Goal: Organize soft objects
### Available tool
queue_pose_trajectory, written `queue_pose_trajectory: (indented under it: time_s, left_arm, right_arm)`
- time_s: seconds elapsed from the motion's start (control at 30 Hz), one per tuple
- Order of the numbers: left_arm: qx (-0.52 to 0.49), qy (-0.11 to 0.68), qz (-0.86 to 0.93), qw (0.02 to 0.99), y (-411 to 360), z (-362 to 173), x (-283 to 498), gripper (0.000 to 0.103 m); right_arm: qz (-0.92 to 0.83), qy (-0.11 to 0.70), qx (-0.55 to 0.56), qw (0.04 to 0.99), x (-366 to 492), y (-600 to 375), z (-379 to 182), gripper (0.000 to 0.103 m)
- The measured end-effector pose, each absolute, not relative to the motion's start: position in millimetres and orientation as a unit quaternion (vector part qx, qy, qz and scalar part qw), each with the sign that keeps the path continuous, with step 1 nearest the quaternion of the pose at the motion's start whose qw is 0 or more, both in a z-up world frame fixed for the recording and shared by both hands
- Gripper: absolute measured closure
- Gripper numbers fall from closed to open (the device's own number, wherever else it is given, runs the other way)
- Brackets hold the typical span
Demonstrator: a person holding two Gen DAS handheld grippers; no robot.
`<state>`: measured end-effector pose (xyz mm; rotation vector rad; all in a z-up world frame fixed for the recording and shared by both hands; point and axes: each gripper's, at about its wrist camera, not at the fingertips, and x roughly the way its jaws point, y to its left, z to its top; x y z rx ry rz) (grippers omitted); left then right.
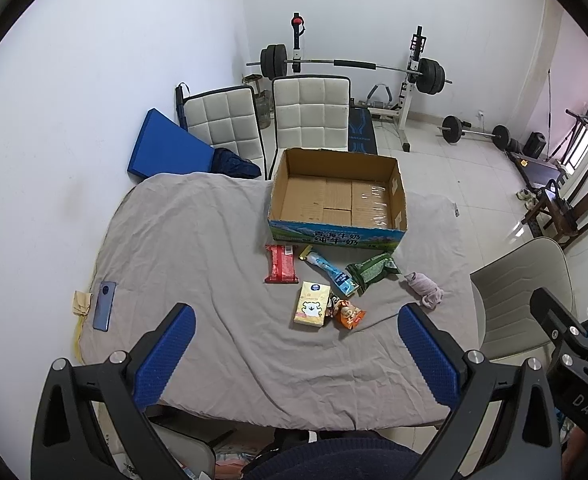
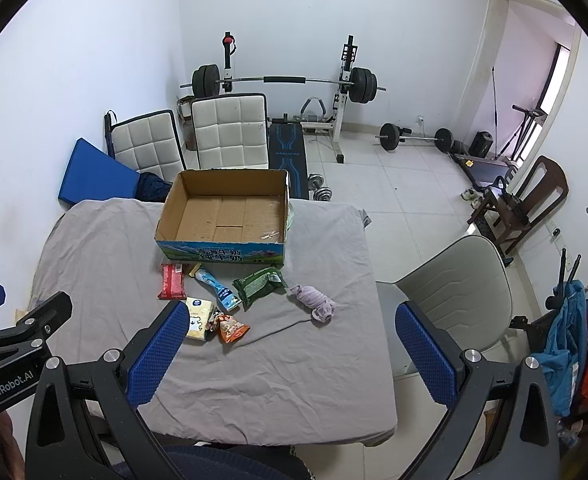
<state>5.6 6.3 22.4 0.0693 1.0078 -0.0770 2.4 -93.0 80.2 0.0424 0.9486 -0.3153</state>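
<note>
While I hold both grippers raised above the near edge of the table (image 1: 198,240), the left gripper (image 1: 296,354) and right gripper (image 2: 290,354) gape wide, empty. Ahead of them lie the packets: the red packet (image 1: 281,264) runs lengthwise away from me, the blue tube (image 1: 332,272) slants right-and-near, the lilac sock bundle (image 2: 314,300) sits rightmost. Beyond them stands the open cardboard box (image 1: 336,236).

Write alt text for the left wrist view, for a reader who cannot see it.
The open left claw hovers over a table draped in grey cloth, where an empty cardboard box sits behind a cluster of snack packets and rolled lilac socks. A blue phone lies at the table's left edge; a barbell rack stands behind.
</note>
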Motion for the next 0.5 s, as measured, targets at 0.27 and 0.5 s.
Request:
queue_pose_trajectory:
  time_s: [0.27, 0.5]
  left_arm:
    - [0.029, 0.487, -0.035, 0.872, 4.3, 13.3, 11.9, 0.0]
    - [0.041, 0.503, -0.02, 0.863, 0.9, -46.1, 66.2, 0.0]
  right_arm:
    - [-0.147, 0.467, 0.035, 0.871, 8.9, -100.7, 64.6, 0.0]
    - [-0.125, 0.532, 0.082, 0.833, 49.4, -136.4, -12.0, 0.0]
